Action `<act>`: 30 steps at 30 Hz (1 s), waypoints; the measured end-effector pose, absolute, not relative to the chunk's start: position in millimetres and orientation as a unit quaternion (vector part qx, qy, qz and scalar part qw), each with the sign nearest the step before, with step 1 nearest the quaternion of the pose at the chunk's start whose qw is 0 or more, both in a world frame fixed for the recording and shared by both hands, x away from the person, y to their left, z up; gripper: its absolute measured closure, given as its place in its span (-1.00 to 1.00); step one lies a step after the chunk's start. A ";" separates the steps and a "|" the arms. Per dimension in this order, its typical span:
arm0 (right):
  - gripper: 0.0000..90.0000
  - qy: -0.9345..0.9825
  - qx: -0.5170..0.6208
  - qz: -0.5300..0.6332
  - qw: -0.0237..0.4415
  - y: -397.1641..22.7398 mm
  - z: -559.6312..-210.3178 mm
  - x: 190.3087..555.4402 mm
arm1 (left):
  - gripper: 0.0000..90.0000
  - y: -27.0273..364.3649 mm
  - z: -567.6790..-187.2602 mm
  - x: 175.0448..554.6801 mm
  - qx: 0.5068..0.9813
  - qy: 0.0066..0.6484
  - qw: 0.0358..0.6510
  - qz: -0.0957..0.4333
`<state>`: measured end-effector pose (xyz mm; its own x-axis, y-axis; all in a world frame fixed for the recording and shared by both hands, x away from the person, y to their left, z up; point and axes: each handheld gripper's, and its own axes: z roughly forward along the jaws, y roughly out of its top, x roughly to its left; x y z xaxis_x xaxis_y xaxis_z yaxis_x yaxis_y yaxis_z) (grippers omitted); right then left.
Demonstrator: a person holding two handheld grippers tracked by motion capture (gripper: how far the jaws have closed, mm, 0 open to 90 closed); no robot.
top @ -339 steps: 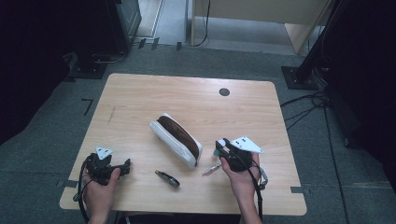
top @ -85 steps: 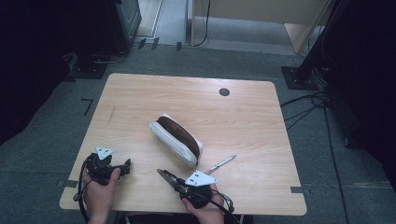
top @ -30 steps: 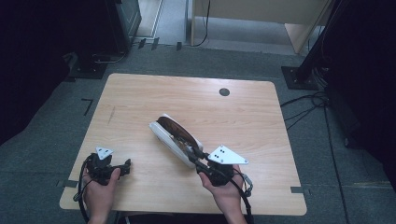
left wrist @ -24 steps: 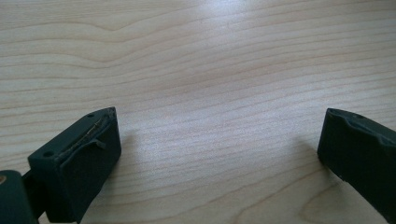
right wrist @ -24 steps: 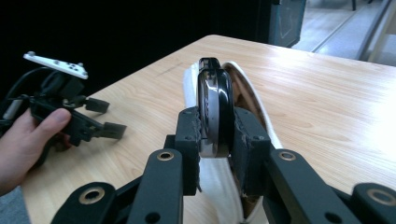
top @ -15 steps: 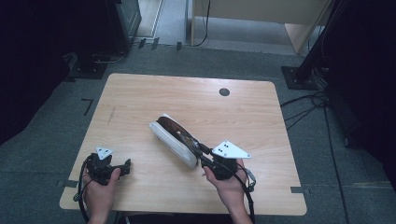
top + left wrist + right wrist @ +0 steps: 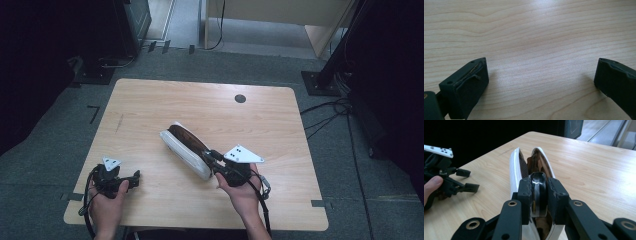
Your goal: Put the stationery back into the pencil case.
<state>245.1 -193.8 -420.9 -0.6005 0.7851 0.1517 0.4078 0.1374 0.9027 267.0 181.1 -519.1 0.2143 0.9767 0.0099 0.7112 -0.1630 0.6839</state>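
A white pouch (image 7: 181,146) with a brown lining lies open in the middle of the wooden table (image 7: 200,102). My right gripper (image 7: 213,156) is at the pouch's near end, shut on a small glossy black object (image 7: 538,195). That object stands upright between the pads, right over the pouch's (image 7: 514,167) open slit. My left gripper (image 7: 133,178) rests on the table at the front left, open, with nothing but bare wood between its jaws (image 7: 541,80). It also appears at the left of the right gripper view as the left gripper (image 7: 466,180).
A round black grommet (image 7: 240,98) sits in the tabletop at the back. Black stands and cables (image 7: 325,80) are on the floor beyond the right edge. Bare wood lies between the pouch and the left gripper.
The right gripper took the black object from the table's front and carried it up to the pouch's near end, creeping slightly closer over the last second. The left gripper stayed put.
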 end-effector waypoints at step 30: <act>0.56 0.717 0.415 0.524 0.199 -204.9 -413.4 257.6 | -1.00 181.0 -519.1 266.9 0.726 0.581 0.284 0.234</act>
